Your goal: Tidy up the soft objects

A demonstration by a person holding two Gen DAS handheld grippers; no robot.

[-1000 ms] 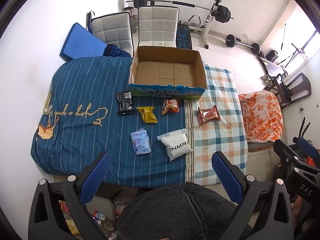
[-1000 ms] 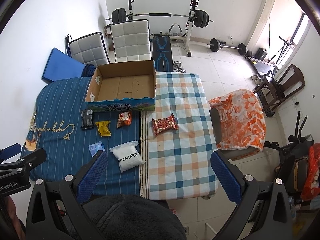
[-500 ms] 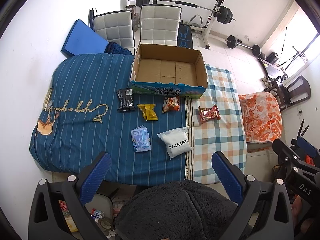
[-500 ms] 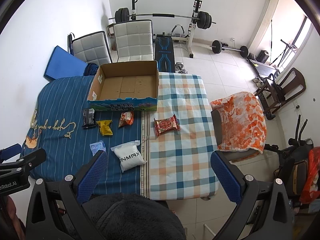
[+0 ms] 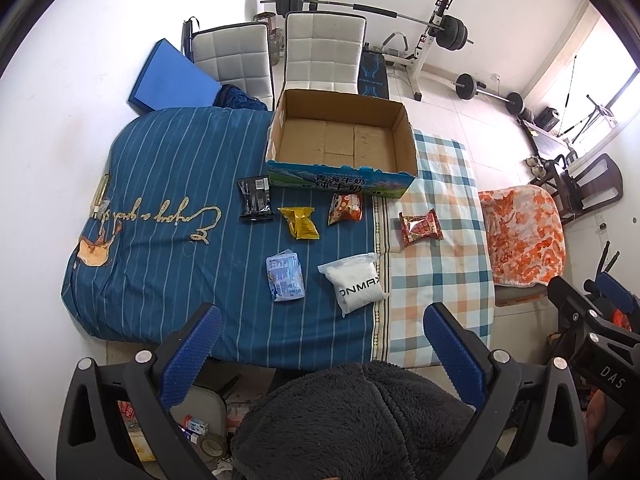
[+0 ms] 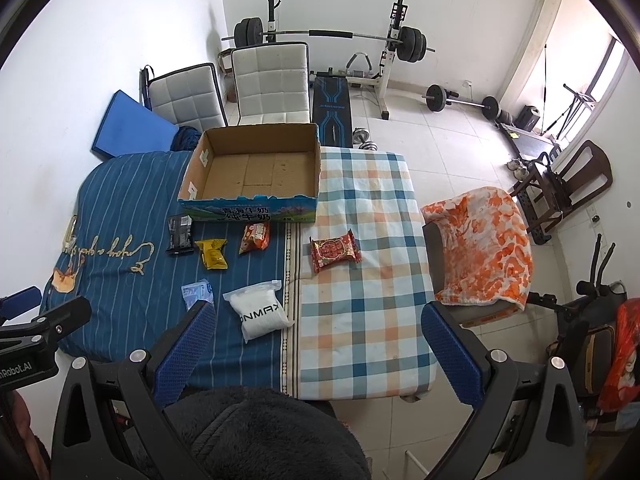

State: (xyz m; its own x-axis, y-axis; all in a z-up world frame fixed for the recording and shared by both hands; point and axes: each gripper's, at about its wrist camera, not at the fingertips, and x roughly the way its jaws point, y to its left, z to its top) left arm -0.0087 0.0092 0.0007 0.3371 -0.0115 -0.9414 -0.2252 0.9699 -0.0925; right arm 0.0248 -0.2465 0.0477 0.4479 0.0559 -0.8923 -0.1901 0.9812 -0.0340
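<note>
An empty cardboard box [image 5: 340,142] [image 6: 256,170] stands at the far side of the cloth-covered table. Several soft packets lie in front of it: a black one [image 5: 255,198], a yellow one [image 5: 301,222], an orange one [image 5: 346,208], a red one [image 5: 420,227] [image 6: 335,249], a light blue one [image 5: 285,280] and a white pouch [image 5: 357,287] [image 6: 261,311]. My left gripper [image 5: 324,340] and right gripper [image 6: 316,338] are both open and empty, high above the near table edge. The right gripper also shows at the right edge of the left view [image 5: 592,320].
The table has a blue striped cloth [image 5: 168,184] on the left and a checked cloth [image 6: 360,280] on the right. An orange blanket on a chair [image 6: 484,248] stands at the right. Two white chairs [image 5: 320,52] and a weight bench [image 6: 332,36] are behind.
Both views have shifted slightly, so the table sits a little farther down and away in frame. Nothing on the table has moved and both grippers stay open.
</note>
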